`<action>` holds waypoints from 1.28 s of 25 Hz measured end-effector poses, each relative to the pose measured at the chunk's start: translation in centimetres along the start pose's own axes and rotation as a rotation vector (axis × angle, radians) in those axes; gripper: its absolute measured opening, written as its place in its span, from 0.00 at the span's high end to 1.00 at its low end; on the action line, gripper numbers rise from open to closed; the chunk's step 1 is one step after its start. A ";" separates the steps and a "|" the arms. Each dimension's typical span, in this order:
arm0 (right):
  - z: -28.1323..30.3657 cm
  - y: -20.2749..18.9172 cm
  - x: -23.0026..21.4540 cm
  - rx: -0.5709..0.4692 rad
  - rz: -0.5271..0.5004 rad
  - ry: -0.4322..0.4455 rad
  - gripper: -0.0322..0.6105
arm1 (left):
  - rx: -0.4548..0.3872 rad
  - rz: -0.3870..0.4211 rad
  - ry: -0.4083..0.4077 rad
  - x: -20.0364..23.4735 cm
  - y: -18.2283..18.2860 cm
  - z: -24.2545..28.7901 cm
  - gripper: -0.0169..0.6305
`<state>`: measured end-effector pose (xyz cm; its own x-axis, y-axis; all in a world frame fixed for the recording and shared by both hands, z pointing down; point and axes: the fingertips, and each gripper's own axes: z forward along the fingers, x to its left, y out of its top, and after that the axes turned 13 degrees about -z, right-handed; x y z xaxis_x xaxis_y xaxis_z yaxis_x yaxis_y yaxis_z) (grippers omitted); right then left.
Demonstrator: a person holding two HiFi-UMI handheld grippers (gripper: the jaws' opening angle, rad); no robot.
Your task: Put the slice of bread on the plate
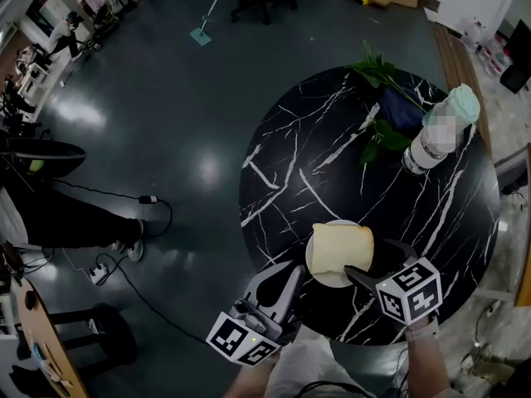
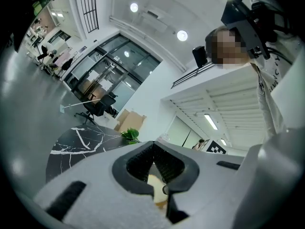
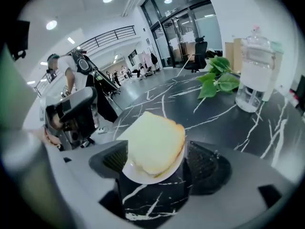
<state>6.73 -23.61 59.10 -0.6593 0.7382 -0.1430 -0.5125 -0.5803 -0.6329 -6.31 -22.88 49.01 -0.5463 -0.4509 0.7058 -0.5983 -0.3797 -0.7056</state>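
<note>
Round black marble table (image 1: 431, 214), white-veined: we see a soft square slice of bread (image 1: 342, 249) lying on the small white plate (image 1: 326, 279). Right gripper (image 3: 159, 159) spread wide around both, left gripper (image 2: 153, 146) pressed together, empty.

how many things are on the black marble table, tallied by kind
slice of bread: 1
plate: 1
bottle: 1
leafy plant: 1
total: 4
</note>
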 end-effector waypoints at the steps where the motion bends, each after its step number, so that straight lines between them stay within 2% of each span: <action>1: -0.1 -0.1 -0.3 0.007 -0.023 -0.029 0.39 | -0.002 -0.001 0.000 0.0 0.1 -0.1 0.96; 5: -0.7 0.0 -0.8 -0.008 -0.063 -0.088 0.36 | -0.010 -0.003 0.008 0.3 0.1 -0.5 0.96; 8: -1.4 0.5 -0.6 -0.072 -0.079 -0.106 0.36 | -0.010 0.004 0.012 0.2 0.1 -0.7 0.96; 12: -2.6 1.4 0.6 -0.157 -0.154 -0.102 0.37 | -0.001 0.015 0.007 -0.4 -0.3 -0.7 0.96; 15: -4.0 2.2 2.0 -0.248 -0.150 -0.071 0.37 | 0.006 0.025 -0.001 -1.2 -0.7 -0.8 0.96; 17: -4.6 2.3 3.2 -0.274 -0.131 -0.029 0.37 | 0.012 0.034 -0.004 -1.7 -1.0 -0.9 0.96; 19: -5.4 2.2 4.4 -0.285 -0.155 -0.007 0.37 | 0.020 0.041 -0.006 -2.3 -1.4 -1.1 0.96; 20: -5.9 2.3 5.0 -0.295 -0.183 -0.006 0.40 | 0.025 0.046 -0.009 -2.7 -1.6 -1.2 0.96; 21: -6.6 2.4 5.6 -0.312 -0.212 -0.011 0.57 | 0.029 0.051 -0.012 -3.2 -1.8 -1.3 0.96; 22: -7.3 2.7 6.2 -0.338 -0.235 -0.014 0.82 | 0.033 0.056 -0.016 -3.7 -1.9 -1.4 0.96; 23: -8.1 3.0 6.9 -0.371 -0.249 -0.008 0.90 | 0.035 0.060 -0.021 -4.2 -1.9 -1.5 0.96; 27: -11.6 4.8 9.8 -0.523 -0.259 0.028 0.93 | 0.039 0.074 -0.045 -6.6 -1.9 -2.1 0.96; 32: -15.0 5.5 11.3 -0.618 -0.253 -0.001 0.93 | 0.048 0.095 -0.072 -9.7 -2.2 -2.8 0.96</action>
<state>4.71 -13.27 42.63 -0.5609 0.8251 0.0673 -0.2419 -0.0856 -0.9665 -1.37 -15.38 43.85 -0.5547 -0.5427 0.6307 -0.5164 -0.3697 -0.7724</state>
